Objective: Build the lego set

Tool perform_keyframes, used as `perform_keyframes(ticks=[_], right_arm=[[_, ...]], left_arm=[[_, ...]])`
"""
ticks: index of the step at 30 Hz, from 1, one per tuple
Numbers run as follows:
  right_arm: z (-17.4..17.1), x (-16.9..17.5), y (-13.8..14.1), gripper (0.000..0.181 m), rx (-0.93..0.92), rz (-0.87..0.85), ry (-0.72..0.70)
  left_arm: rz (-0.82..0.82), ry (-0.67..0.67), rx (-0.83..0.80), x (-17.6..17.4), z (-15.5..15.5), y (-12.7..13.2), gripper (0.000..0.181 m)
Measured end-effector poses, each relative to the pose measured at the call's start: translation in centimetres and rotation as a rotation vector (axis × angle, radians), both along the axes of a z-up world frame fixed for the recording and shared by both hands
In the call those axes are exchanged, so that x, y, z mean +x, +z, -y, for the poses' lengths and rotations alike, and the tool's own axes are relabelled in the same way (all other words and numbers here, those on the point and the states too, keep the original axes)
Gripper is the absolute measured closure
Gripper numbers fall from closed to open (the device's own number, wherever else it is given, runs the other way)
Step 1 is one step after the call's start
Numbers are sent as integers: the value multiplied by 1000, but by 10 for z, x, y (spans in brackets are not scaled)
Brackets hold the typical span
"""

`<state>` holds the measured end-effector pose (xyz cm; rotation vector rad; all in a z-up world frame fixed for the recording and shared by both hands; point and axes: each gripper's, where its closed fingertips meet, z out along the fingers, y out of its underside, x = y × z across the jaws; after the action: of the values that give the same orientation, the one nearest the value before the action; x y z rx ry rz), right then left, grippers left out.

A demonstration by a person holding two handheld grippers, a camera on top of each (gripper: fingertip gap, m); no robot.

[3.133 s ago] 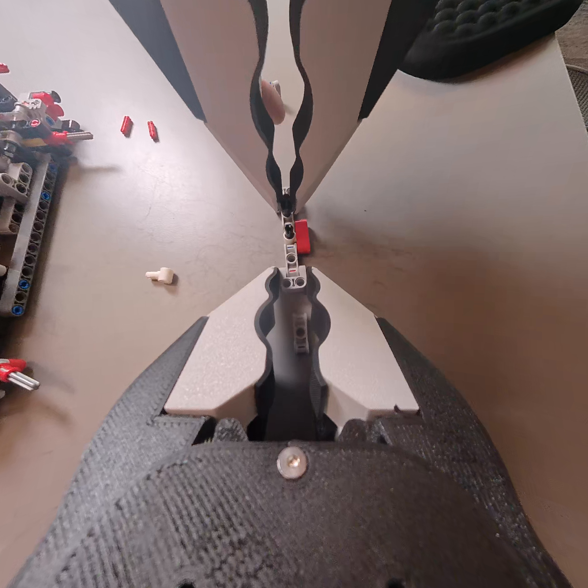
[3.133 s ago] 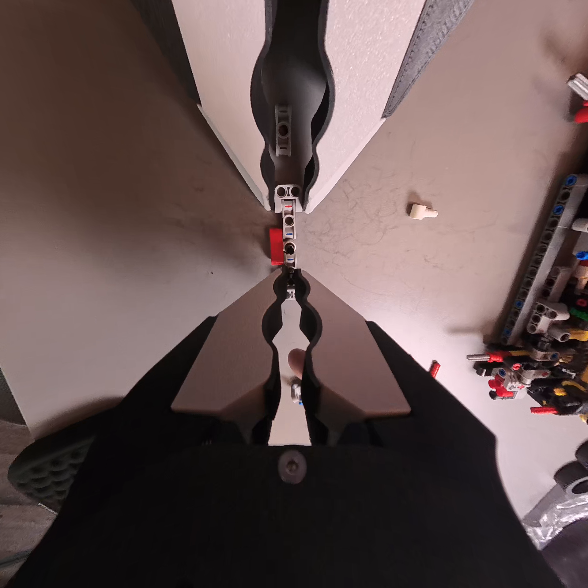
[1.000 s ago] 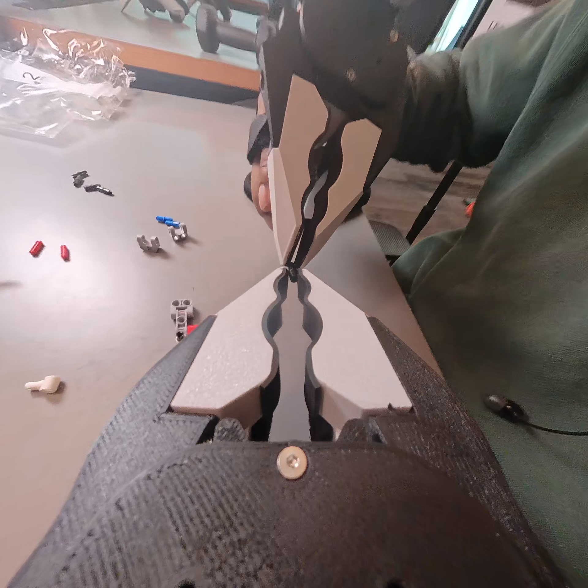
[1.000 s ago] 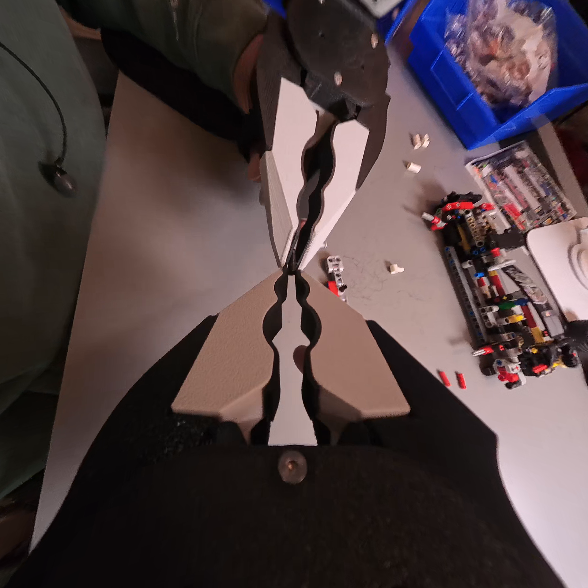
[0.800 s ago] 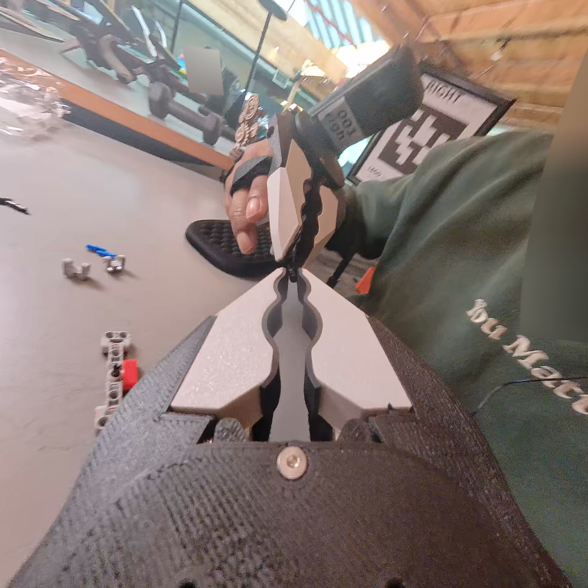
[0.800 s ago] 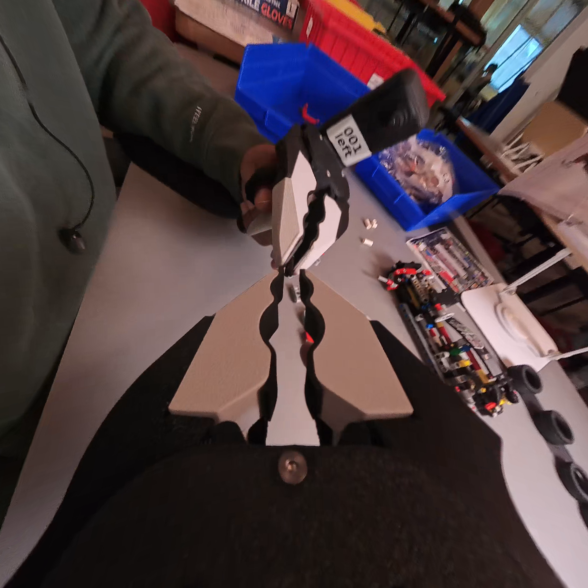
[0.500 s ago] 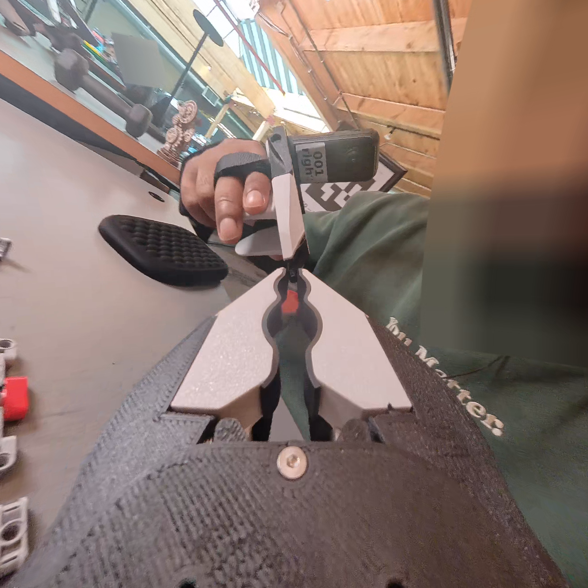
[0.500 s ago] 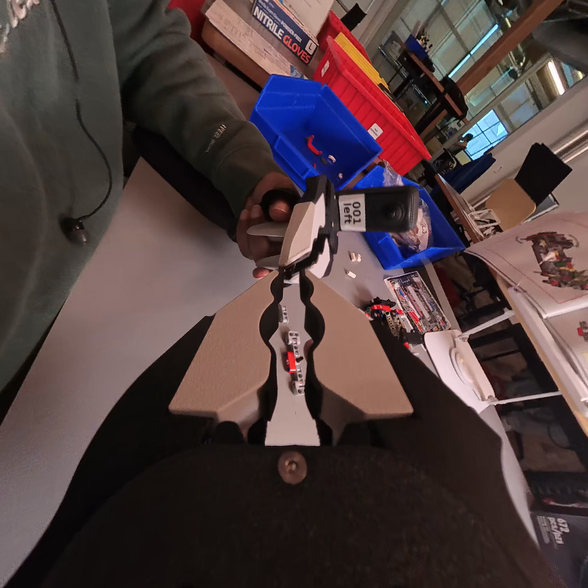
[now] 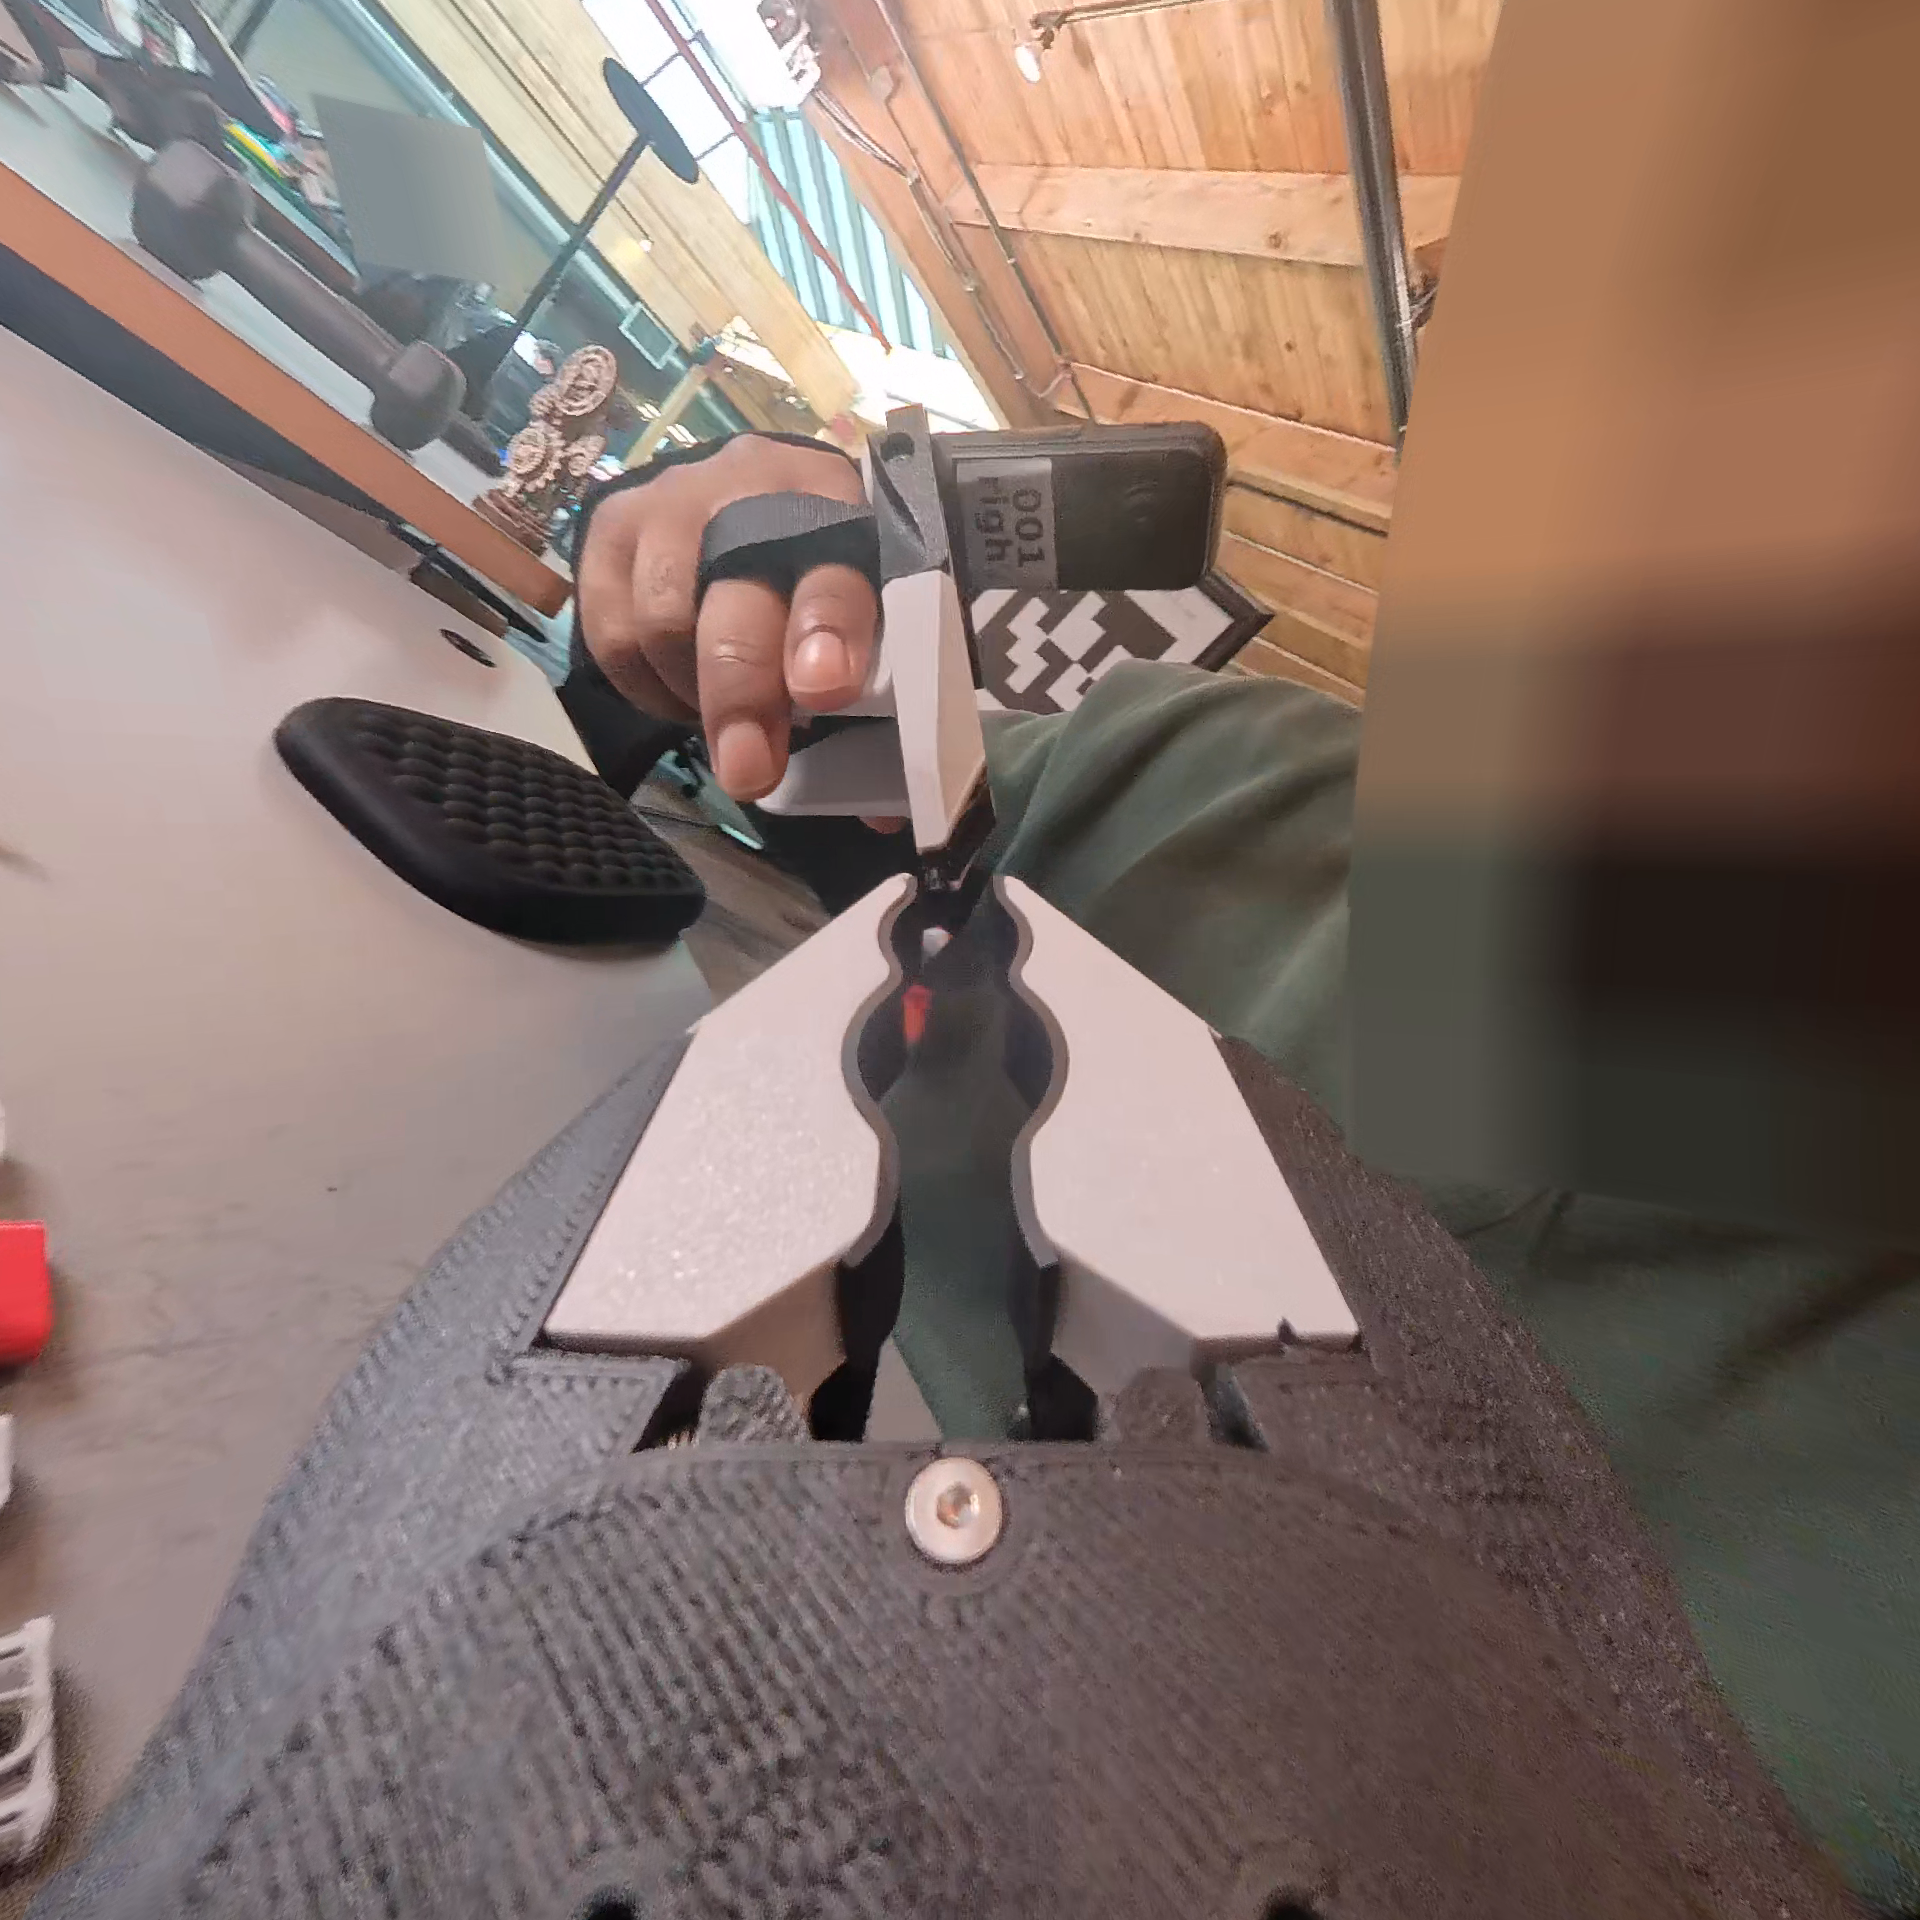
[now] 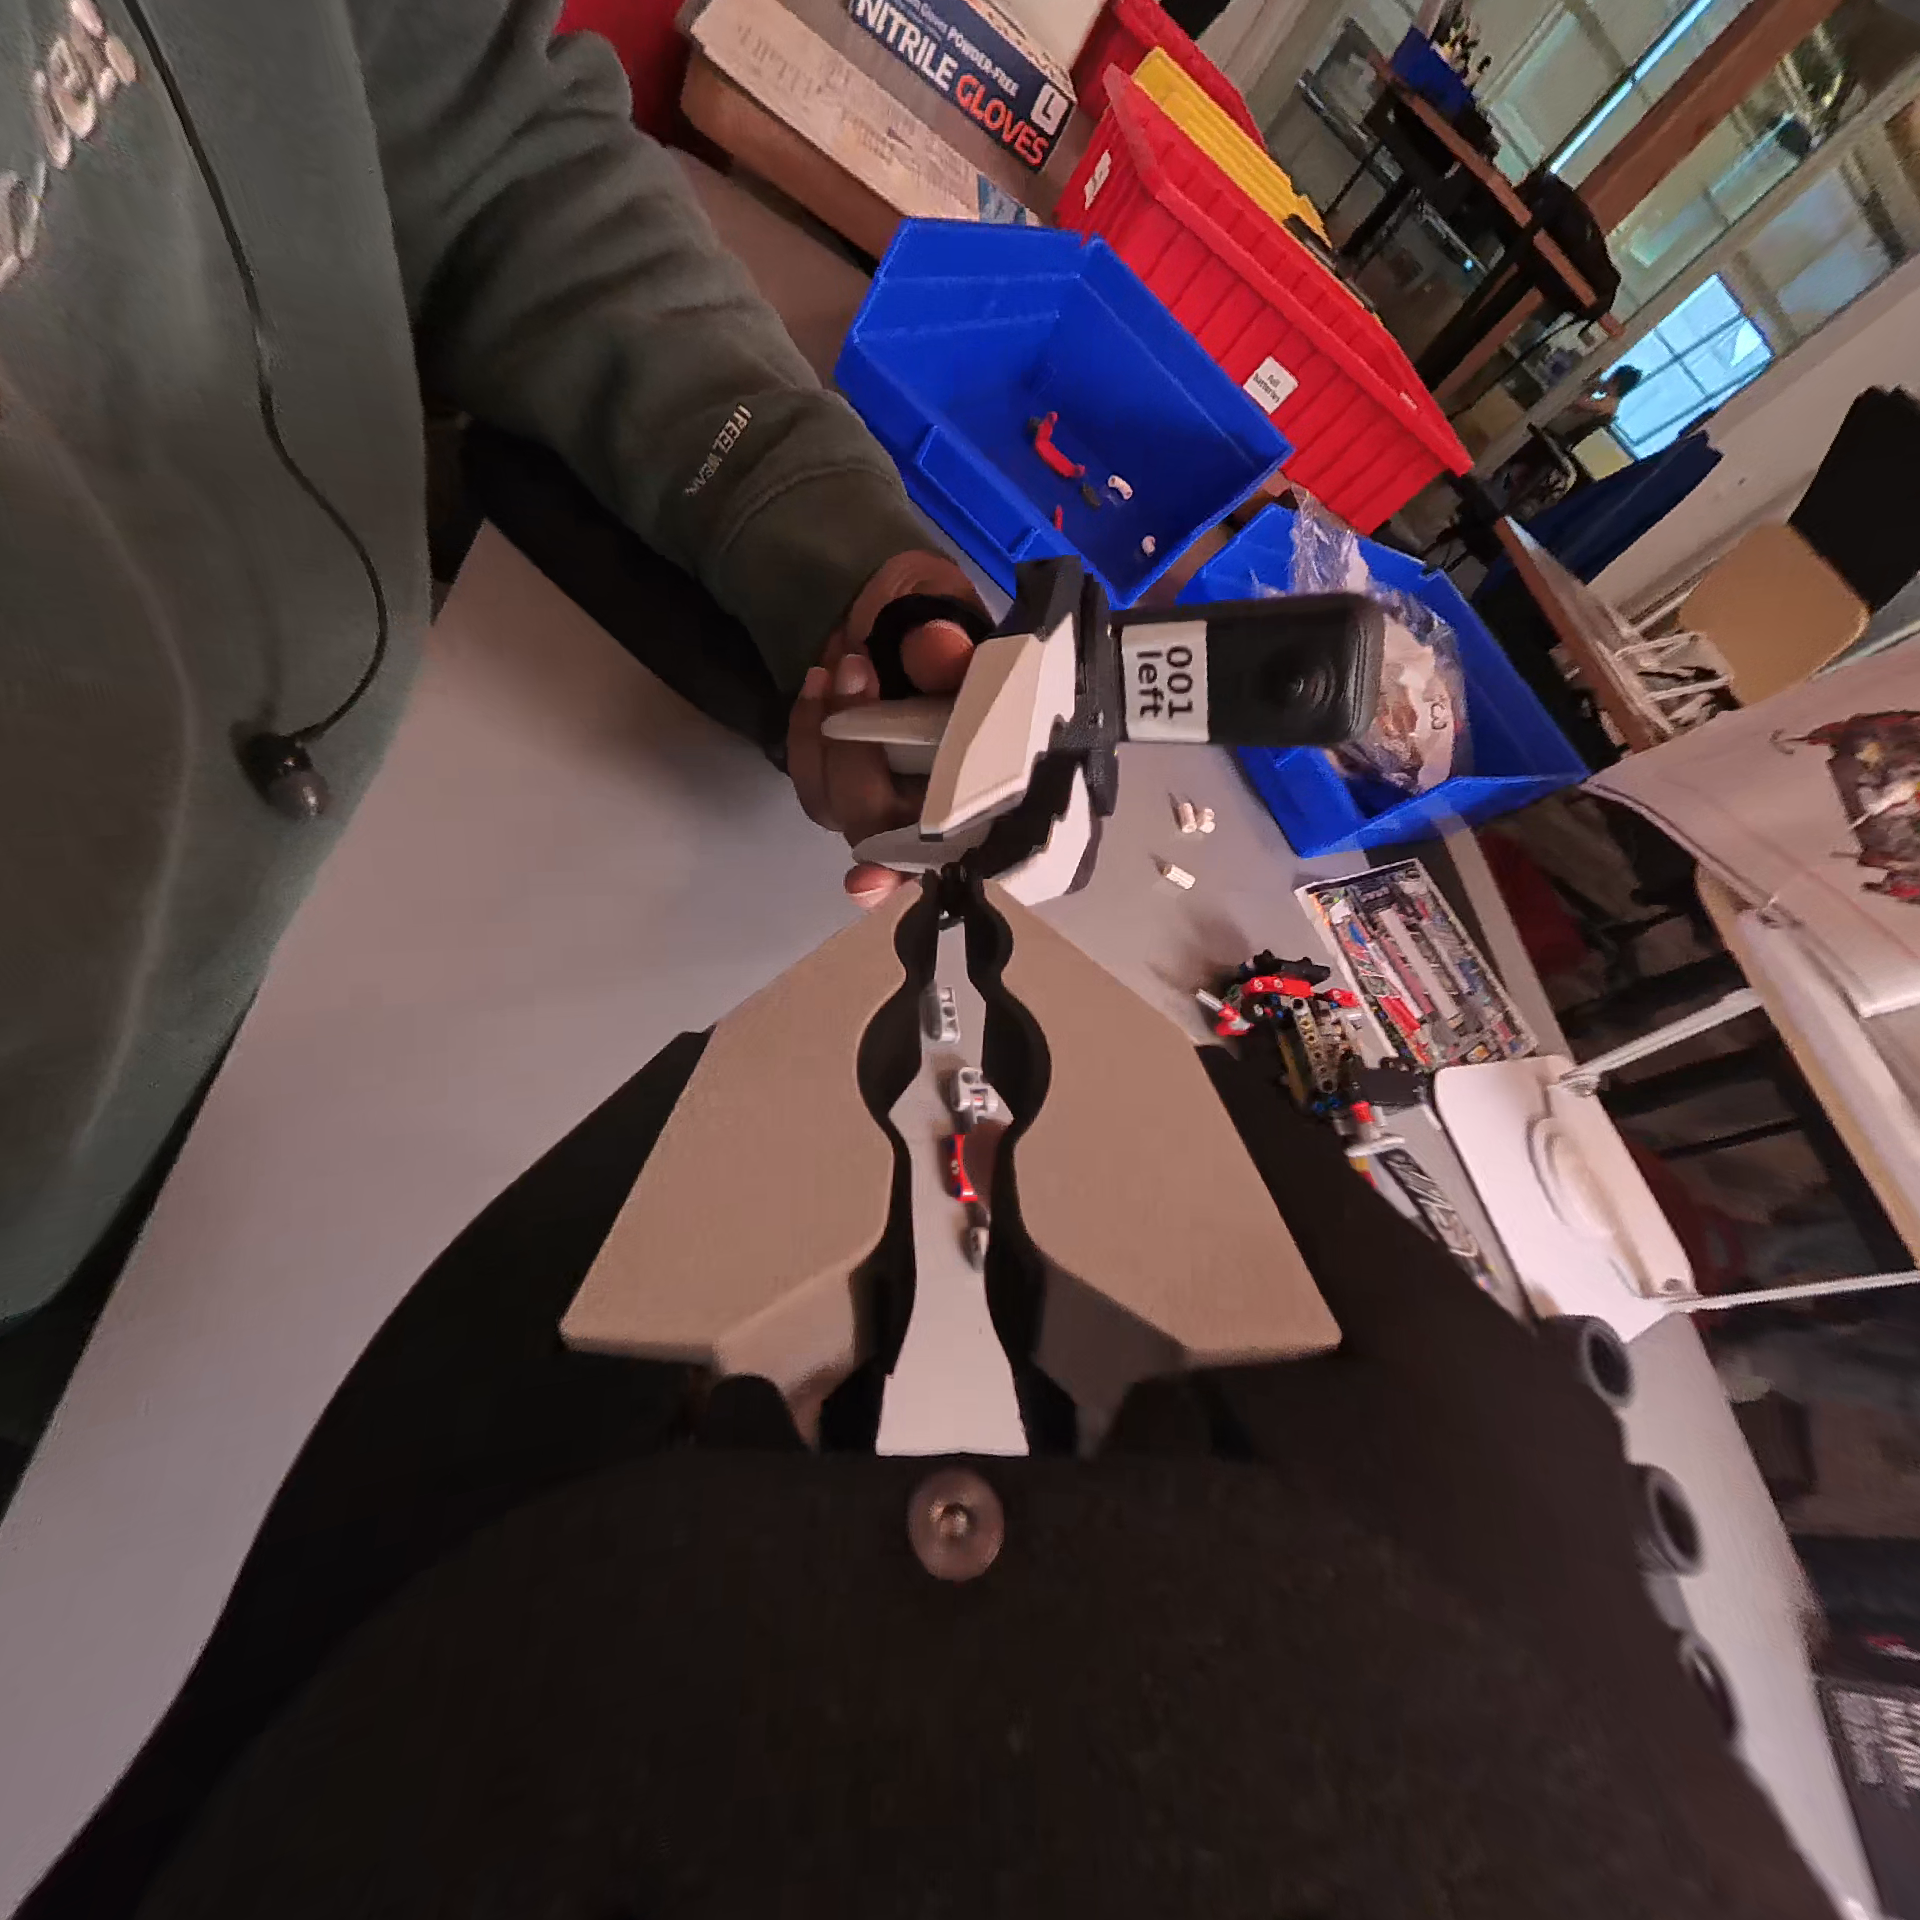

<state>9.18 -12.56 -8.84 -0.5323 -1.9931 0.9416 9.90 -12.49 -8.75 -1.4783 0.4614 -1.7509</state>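
Observation:
Both grippers are held up in the air above the table, tip to tip. My left gripper (image 9: 954, 891) has its jaws nearly together around a small black Lego piece (image 9: 950, 879). My right gripper (image 10: 950, 906) meets it from above in the left wrist view (image 9: 945, 864), and its tips are closed on the same black piece (image 10: 948, 891). The piece is mostly hidden by the fingertips. A grey beam assembly with a red part (image 10: 966, 1132) lies on the table below. The partly built Lego model (image 10: 1299, 1023) lies farther right.
Two blue bins (image 10: 1039, 416) (image 10: 1507, 769) and a red bin (image 10: 1247, 260) stand at the table's far side. Small loose pieces (image 10: 1190, 816), a printed sheet (image 10: 1413, 966), a white tray (image 10: 1558, 1174) and black wheels (image 10: 1600, 1361) lie right. A black pad (image 9: 488, 821) lies left. The person's green sleeve is close. The tips of both grippers are at nearly the same place. The partly built Lego model (image 10: 1299, 1023) is about equally far from each gripper, around 30 cm.
The grey beam assembly was let go and now lies on the table. Both grippers have risen and tilted up, staying tip to tip on the small black piece.

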Motion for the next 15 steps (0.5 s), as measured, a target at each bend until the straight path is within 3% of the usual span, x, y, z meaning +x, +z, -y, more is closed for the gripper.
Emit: perform_keyframes(ticks=[11, 15], right_arm=[[-4, -4, -7, 179, -77, 98, -13], [-41, -16, -37, 179, -45, 275, -115]], left_arm=[[-94, 87, 22, -3, -10, -7, 179], [-525, 371, 158, -38, -43, -42, 163]])
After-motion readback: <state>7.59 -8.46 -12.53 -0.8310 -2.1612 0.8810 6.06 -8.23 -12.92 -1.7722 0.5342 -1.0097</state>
